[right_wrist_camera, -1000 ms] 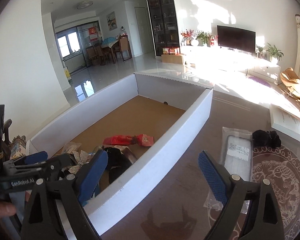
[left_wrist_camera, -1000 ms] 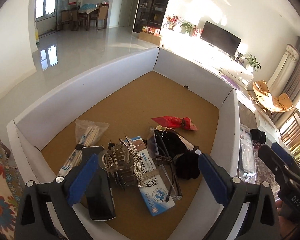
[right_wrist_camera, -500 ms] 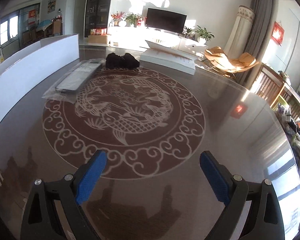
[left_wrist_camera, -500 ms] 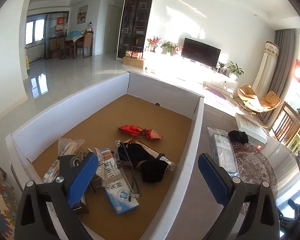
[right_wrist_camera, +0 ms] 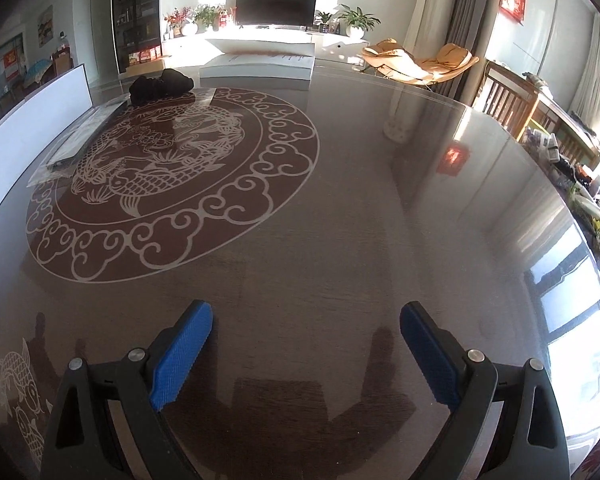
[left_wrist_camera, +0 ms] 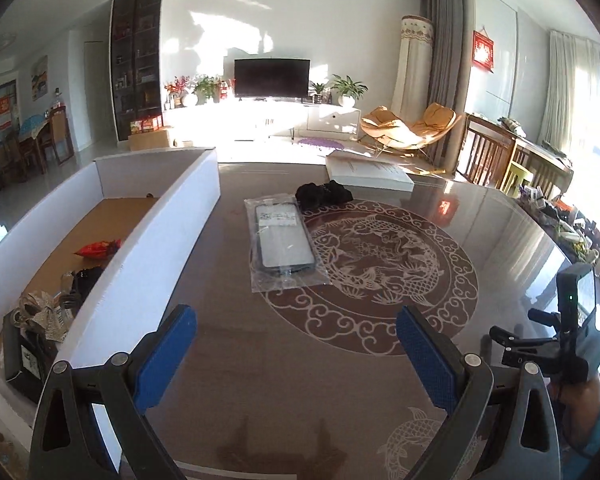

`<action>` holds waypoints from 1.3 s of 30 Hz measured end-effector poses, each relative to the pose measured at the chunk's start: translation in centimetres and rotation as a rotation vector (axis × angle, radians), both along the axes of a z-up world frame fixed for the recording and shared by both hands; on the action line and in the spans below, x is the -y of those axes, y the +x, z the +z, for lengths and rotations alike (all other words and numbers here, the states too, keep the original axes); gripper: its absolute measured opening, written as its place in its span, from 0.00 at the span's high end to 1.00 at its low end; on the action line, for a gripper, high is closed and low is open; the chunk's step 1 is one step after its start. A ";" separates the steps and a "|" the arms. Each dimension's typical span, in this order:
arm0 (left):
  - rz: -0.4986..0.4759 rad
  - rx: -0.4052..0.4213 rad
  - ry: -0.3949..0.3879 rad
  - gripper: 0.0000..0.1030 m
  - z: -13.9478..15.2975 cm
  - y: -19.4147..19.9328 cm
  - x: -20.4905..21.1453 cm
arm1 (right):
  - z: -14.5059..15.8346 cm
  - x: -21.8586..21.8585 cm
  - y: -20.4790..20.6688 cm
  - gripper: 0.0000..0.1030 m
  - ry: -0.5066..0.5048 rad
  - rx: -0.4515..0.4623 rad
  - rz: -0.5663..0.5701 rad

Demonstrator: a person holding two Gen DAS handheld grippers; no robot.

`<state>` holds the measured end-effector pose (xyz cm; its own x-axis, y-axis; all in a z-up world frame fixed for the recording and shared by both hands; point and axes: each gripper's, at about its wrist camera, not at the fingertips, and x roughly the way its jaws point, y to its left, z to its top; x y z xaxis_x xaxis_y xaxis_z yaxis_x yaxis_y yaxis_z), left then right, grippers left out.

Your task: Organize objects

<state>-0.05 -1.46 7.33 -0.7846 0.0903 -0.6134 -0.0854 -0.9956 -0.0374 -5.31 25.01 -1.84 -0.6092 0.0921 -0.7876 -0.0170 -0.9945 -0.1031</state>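
Both the left gripper (left_wrist_camera: 296, 344) and the right gripper (right_wrist_camera: 306, 346) gape wide and empty above the glossy dark patterned table (left_wrist_camera: 380, 380). Farther on, the clear-bagged black phone case (left_wrist_camera: 282, 242) lies beside the white-walled cardboard box (left_wrist_camera: 156, 256), the crumpled black cloth (left_wrist_camera: 324, 194) beyond. The slick bag could slide from the blue pads.

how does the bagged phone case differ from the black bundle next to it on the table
The phone case lies flat and rectangular; the black bundle is a soft, lumpy heap. The phone case is sealed in a clear plastic bag with a white label; the black bundle is bare. The phone case lies nearer the left gripper; the black bundle lies beyond it. Both are dark and rest on the table, outside the white box.
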 end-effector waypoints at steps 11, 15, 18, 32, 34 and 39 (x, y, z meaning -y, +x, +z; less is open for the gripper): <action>-0.060 0.140 -0.029 0.01 -5.3 -0.7 -3.1 | -0.6 -1.1 -0.7 0.00 -0.087 0.037 -0.040; -0.026 0.179 -0.070 0.01 -6.6 -1.3 -2.8 | -0.6 -1.1 -0.7 0.00 -0.087 0.037 -0.040; -0.005 0.220 -0.061 0.01 -7.5 -1.7 -2.2 | -0.6 -1.1 -0.7 0.00 -0.088 0.037 -0.040; 0.060 0.306 -0.001 0.01 -9.4 -2.7 -0.1 | -0.6 -1.1 -0.7 0.00 -0.088 0.036 -0.040; 0.059 0.308 0.000 0.01 -9.4 -2.7 -0.2 | -0.6 -1.1 -0.7 0.00 -0.088 0.036 -0.041; 0.058 0.310 -0.005 0.01 -9.4 -2.8 -0.2 | -0.6 -1.1 -0.7 0.00 -0.088 0.036 -0.041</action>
